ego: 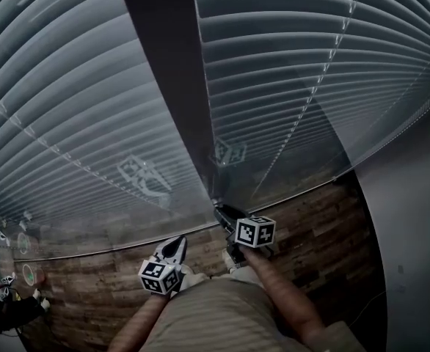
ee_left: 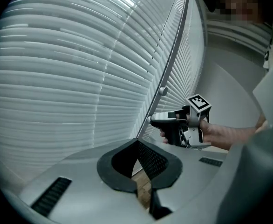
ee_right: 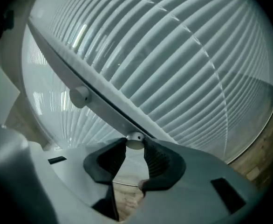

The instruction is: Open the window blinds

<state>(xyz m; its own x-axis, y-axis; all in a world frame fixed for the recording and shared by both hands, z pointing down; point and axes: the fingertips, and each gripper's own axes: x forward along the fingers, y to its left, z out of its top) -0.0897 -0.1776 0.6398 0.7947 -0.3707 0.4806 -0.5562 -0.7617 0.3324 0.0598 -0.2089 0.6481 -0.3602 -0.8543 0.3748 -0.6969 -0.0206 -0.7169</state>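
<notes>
Right gripper [ee_right: 134,143]: jaws are standing part-way closed, the two tips pinching a small round knob [ee_right: 134,139] that is sitting on the slanted window post [ee_right: 104,107]; nothing else is lying between the pads. Seen from the left gripper view, this same gripper [ee_left: 151,120] is reaching level toward the post [ee_left: 171,55], a bare forearm [ee_left: 225,136] trailing off to the right. Second knob [ee_right: 79,97]: projecting from the same post, farther along it and apart from the jaws. Left gripper [ee_left: 137,143]: jaws are meeting at the tips, holding nothing, wood floor [ee_left: 145,186] showing through the gap behind them; in the head view it [ego: 177,242] is hovering to the left of the right gripper [ego: 221,211] and nearer the person, clear of the blinds. Blinds [ego: 75,108]: two panels of pale horizontal slats are hanging on either side of the dark post [ego: 167,64], the left panel and the right panel [ego: 296,72] both with slats lying closed and overlapping, reaching almost down to the wood floor [ego: 310,226]
</notes>
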